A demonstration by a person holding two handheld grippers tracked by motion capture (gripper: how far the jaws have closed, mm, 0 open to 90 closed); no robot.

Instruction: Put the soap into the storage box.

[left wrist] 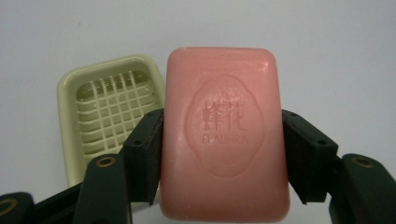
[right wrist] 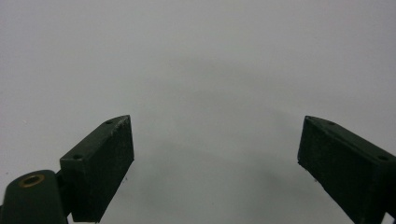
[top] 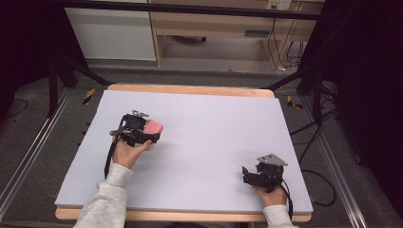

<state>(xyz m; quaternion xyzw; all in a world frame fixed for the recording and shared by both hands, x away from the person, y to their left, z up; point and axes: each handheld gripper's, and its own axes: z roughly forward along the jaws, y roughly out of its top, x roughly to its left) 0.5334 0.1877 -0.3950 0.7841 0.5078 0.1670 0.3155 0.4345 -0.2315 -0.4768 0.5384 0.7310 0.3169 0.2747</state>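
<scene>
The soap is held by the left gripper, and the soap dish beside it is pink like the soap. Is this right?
Not quite. The left gripper does hold the soap, with its fingers pressed on both sides, but the dish is pale cream-yellow, not pink. Only the soap is pink. The left gripper view shows this.

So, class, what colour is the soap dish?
Pale yellow-green soap dish, clearest in the left gripper view.

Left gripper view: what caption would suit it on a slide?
Left gripper clamps a pink soap bar above a pale green soap dish.
</scene>
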